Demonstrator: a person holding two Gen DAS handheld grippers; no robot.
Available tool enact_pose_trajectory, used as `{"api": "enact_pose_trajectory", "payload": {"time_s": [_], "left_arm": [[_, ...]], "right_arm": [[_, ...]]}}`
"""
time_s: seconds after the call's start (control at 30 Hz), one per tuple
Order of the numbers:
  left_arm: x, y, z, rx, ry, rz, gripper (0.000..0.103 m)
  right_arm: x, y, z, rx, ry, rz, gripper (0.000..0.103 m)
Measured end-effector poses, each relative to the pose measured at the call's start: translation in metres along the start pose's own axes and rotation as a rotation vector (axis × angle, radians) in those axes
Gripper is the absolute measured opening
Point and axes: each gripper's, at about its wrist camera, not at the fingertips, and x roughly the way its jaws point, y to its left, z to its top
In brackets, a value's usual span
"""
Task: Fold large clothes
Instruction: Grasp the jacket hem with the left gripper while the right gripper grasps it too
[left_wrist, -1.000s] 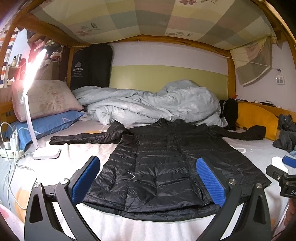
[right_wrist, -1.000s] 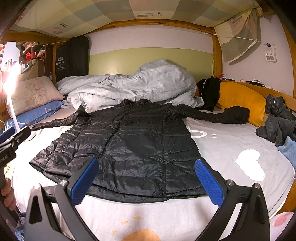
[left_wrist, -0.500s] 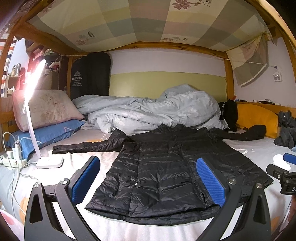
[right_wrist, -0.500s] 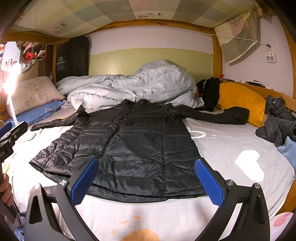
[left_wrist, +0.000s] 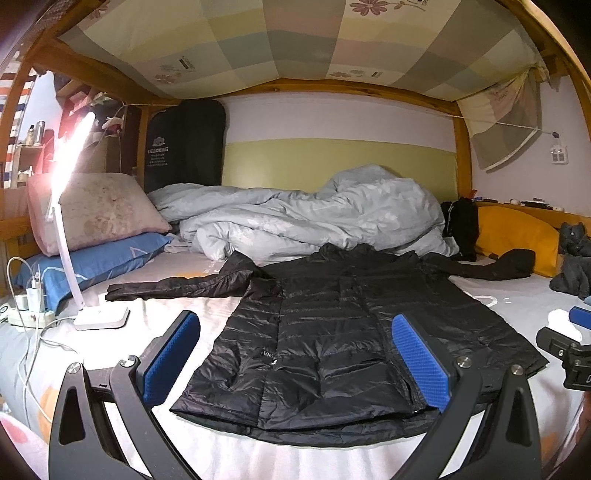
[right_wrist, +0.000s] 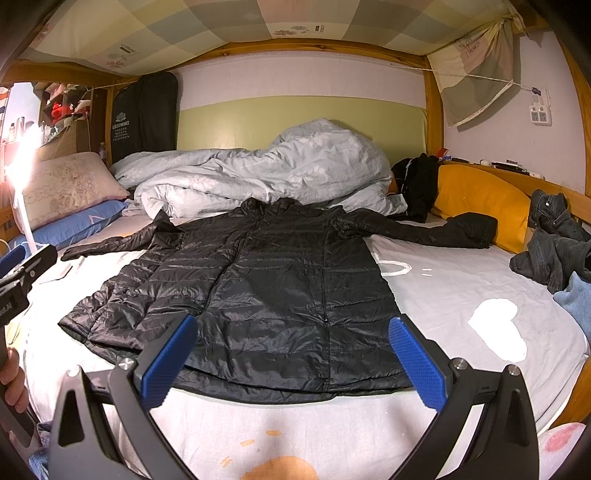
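Observation:
A long black puffer coat (left_wrist: 332, 332) lies flat on the white bed sheet (left_wrist: 177, 306), hem toward me, both sleeves spread sideways. In the right wrist view the same coat (right_wrist: 266, 288) fills the middle of the bed. My left gripper (left_wrist: 295, 354) hangs open above the hem, nothing between its blue pads (left_wrist: 421, 358). My right gripper (right_wrist: 291, 358) is open too, held over the hem's right half without touching it. The right gripper's tip (left_wrist: 569, 347) shows at the right edge of the left wrist view. The left gripper (right_wrist: 22, 273) and a hand (right_wrist: 13, 380) show at the right wrist view's left edge.
A crumpled pale duvet (left_wrist: 306, 218) lies behind the coat. Stacked pillows (left_wrist: 92, 218), a lit desk lamp (left_wrist: 74, 236) and a power strip with cables (left_wrist: 29, 314) sit on the left. On the right are a yellow cushion (right_wrist: 476, 203) and dark jeans (right_wrist: 554, 243). The wooden bunk frame (left_wrist: 461, 155) encloses the bed.
The left wrist view has tilted upward, so the coat sits lower in it. The right gripper has barely moved. Both stay open and the coat lies as before.

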Motion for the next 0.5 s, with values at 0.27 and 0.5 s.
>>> {"api": "enact_pose_trajectory", "payload": {"time_s": [0.27, 0.5], "left_arm": [[0.024, -0.009, -0.005, 0.085, 0.125, 0.107, 0.103], [0.060, -0.034, -0.037, 0.248, 0.356, -0.009, 0.103]], "right_arm": [[0.014, 0.008, -0.006, -0.070, 0.091, 0.042, 0.103], [0.060, 0.033, -0.033, -0.259, 0.324, 0.099, 0.103]]}}
